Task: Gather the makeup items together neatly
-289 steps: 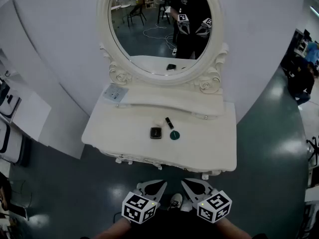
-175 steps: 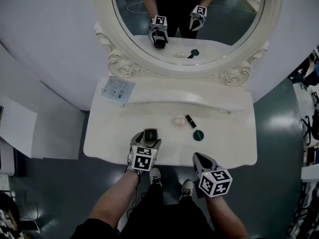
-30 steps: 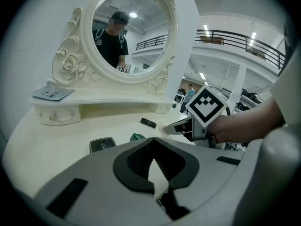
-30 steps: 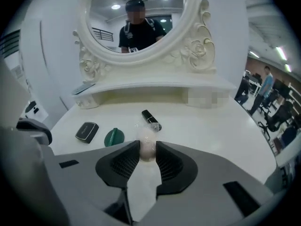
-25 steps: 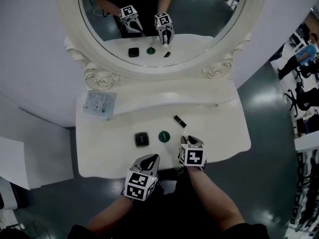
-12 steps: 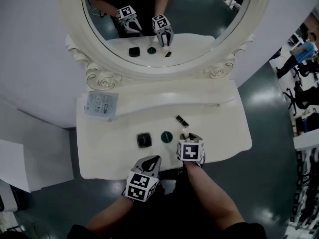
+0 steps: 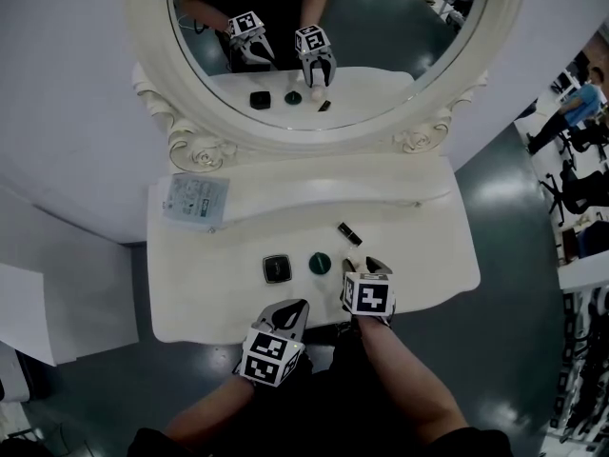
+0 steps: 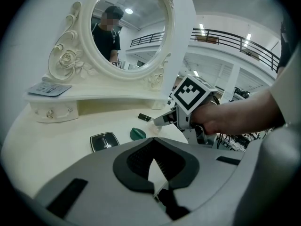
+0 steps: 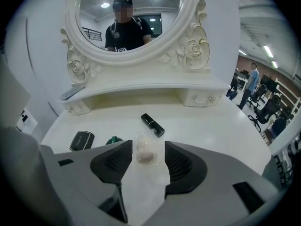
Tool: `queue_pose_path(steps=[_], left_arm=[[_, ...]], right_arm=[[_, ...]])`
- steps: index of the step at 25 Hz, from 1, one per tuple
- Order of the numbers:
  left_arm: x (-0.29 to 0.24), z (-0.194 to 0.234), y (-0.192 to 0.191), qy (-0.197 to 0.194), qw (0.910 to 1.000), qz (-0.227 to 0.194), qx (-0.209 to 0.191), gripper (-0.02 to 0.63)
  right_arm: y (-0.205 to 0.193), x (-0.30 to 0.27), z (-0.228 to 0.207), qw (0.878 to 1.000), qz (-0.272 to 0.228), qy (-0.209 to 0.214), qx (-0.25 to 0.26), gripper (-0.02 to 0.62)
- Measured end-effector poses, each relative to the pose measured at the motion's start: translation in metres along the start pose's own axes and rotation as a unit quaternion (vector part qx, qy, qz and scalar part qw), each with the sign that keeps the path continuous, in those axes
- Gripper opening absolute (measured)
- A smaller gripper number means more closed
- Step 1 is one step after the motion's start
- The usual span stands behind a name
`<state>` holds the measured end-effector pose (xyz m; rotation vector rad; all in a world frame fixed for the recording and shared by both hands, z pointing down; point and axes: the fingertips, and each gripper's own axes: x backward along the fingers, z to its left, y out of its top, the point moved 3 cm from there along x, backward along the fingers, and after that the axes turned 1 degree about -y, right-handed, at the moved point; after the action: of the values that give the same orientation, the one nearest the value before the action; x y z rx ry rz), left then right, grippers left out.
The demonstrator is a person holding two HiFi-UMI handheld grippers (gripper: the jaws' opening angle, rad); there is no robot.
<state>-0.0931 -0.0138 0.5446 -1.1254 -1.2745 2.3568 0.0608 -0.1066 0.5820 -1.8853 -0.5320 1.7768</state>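
Opening right tool [image 9: 145, 144] around clear jar [image 9: 145, 154]

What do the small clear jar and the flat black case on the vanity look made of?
The small clear round jar is likely transparent plastic or glass, glossy: pale contents show through its wall. The black rectangular flat case is probably hard plastic with a smooth finish: a light sheen shows on its lid and rim.
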Motion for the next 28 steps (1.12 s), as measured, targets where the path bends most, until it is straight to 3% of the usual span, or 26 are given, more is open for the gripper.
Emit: queue_pose_path(steps=[9, 14, 18, 28], left_arm=[[-0.006, -0.006, 0.010, -0.001, 0.9999, -0.012, 0.003, 0.009], [-0.006, -0.004, 0.012, 0.017, 0.9996, -0.018, 0.015, 0.009], [-0.006, -0.001, 0.009, 0.041, 0.9984, -0.021, 0.033, 0.008], [-0.003, -0.004, 0.007, 0.104, 0.9918, -0.022, 0.070, 0.009]], right_arm=[[0.031, 0.036, -0.027, 0.997, -0.064, 0.050, 0.001, 0.221], [0.040, 0.004, -0.031, 0.986, 0.004, 0.140, 0.086, 0.149], [0.050, -0.027, -0.031, 0.973, 0.054, 0.158, 0.160, 0.147], [0.053, -0.080, -0.010, 0.943, 0.124, 0.201, 0.235, 0.147]])
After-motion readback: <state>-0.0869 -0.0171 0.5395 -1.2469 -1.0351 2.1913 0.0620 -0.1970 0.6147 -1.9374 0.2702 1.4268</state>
